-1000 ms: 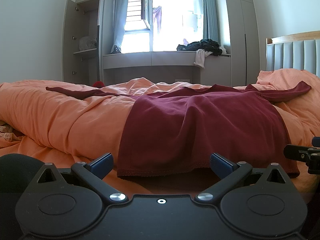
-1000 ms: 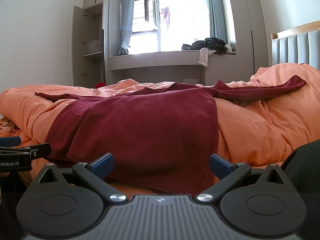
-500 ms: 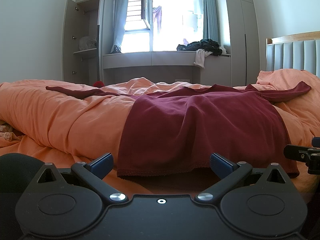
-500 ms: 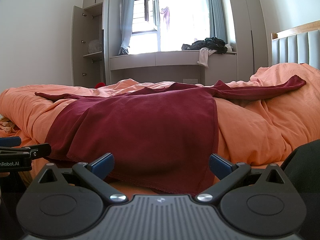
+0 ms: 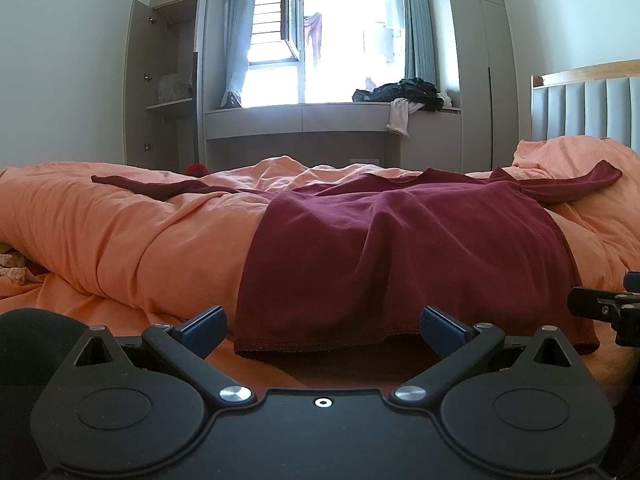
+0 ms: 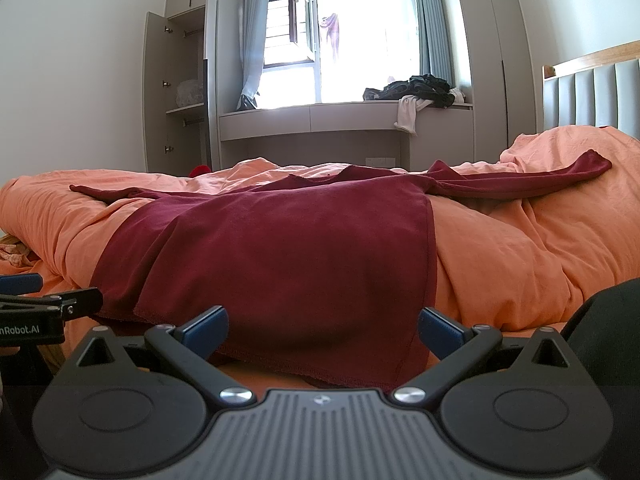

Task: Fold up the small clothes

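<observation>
A dark red long-sleeved top (image 5: 400,248) lies spread flat on the orange duvet (image 5: 120,232), sleeves stretched out left and right, hem toward me. It also shows in the right wrist view (image 6: 288,256). My left gripper (image 5: 322,330) is open and empty, low at the bed's near edge, just short of the hem's left part. My right gripper (image 6: 322,330) is open and empty, just short of the hem's right corner. Each gripper shows at the edge of the other's view.
An orange pillow (image 5: 576,160) and a padded headboard (image 5: 588,108) are at the right. Beyond the bed are a window bench with a pile of dark clothes (image 5: 404,92) and an open wardrobe (image 5: 168,80). A patterned cloth (image 5: 14,270) lies at the left edge.
</observation>
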A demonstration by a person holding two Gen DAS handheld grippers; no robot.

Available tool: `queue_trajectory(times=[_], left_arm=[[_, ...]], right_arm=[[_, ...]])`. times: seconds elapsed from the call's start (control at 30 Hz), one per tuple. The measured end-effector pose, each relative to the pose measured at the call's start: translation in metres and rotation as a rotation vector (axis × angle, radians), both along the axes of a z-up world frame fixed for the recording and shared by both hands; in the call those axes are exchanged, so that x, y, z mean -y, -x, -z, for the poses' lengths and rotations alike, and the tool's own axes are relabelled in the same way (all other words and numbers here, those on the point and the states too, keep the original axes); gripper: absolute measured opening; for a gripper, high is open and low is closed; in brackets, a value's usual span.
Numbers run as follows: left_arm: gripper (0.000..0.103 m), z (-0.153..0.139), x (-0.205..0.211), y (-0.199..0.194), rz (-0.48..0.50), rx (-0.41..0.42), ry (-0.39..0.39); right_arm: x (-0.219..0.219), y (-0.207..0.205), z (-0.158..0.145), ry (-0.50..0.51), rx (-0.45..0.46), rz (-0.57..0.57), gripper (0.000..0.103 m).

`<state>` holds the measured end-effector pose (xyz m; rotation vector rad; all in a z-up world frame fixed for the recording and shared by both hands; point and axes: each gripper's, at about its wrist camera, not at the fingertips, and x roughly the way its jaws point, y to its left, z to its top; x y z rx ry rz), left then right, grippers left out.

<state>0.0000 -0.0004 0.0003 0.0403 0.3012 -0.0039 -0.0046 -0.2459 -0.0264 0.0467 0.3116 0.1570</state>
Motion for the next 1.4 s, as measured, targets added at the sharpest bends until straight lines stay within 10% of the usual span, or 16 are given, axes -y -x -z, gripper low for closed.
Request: queue_trajectory(times=[1.03, 1.4], left_arm=[[0.103, 0.003, -0.001, -0.005, -0.006, -0.018, -0.003], [0.103, -0.042, -0.002, -0.05, -0.047, -0.004, -0.04]], right_arm=[[0.0, -0.001, 0.001, -0.006, 0.002, 0.001, 0.103], [0.019, -0.011, -0.009, -0.098, -0.036, -0.02, 0.103]])
